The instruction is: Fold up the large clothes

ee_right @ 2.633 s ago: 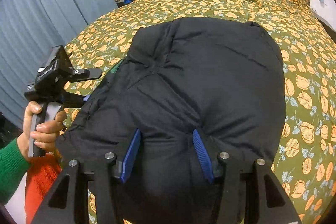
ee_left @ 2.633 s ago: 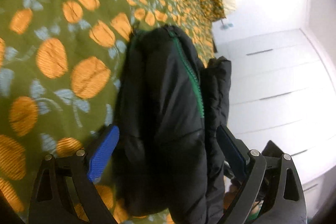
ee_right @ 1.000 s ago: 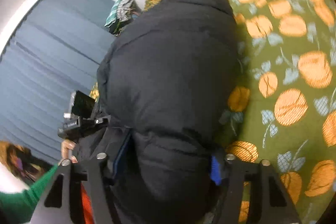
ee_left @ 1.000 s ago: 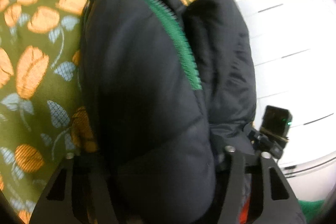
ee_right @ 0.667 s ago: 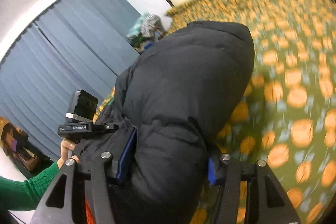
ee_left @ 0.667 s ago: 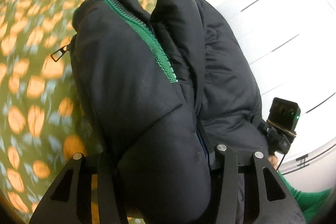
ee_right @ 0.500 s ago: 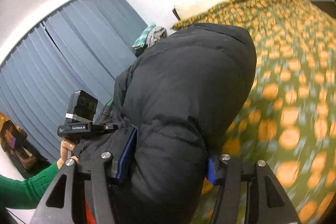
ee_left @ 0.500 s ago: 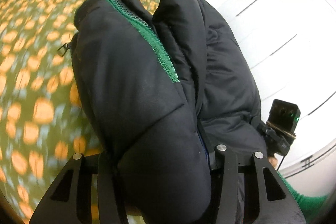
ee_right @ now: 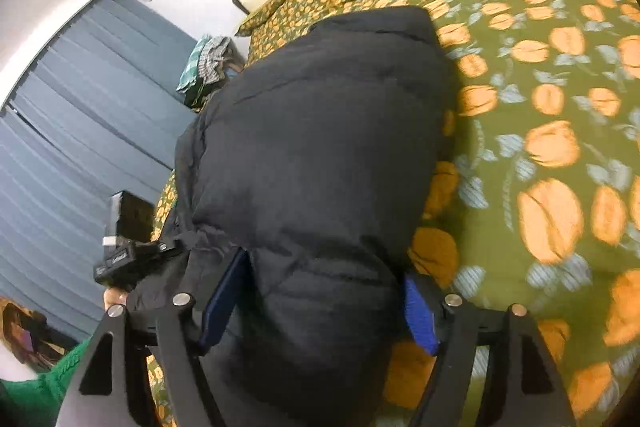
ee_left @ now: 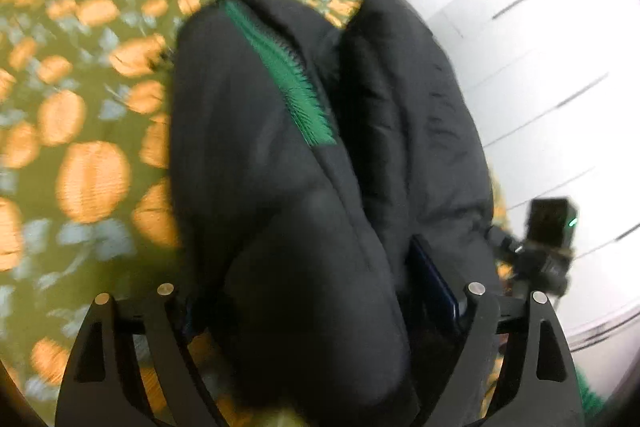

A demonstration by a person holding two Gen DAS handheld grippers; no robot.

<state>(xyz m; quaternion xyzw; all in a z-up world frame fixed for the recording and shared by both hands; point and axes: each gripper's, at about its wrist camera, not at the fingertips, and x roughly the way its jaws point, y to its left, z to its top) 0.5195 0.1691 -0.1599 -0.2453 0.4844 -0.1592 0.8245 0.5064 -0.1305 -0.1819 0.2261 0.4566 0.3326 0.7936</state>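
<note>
The black padded jacket [ee_right: 320, 155] lay folded into a thick bundle on the flowered bed cover [ee_right: 540, 99], filling the centre of both frames, its green zipper [ee_left: 280, 71] running from upper centre toward the middle of the left wrist frame. The left gripper [ee_left: 320, 307] and right gripper [ee_right: 320, 299] each straddled the near end; their jaws had just been opening, and whether the pads still pressed the fabric I could not tell. Folding looked nearly finished, with only release and tidying left.

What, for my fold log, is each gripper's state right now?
Left gripper: open; jaws have just been opening, black jacket between them.
Right gripper: open; jaws have just been opening, same jacket between them.
</note>
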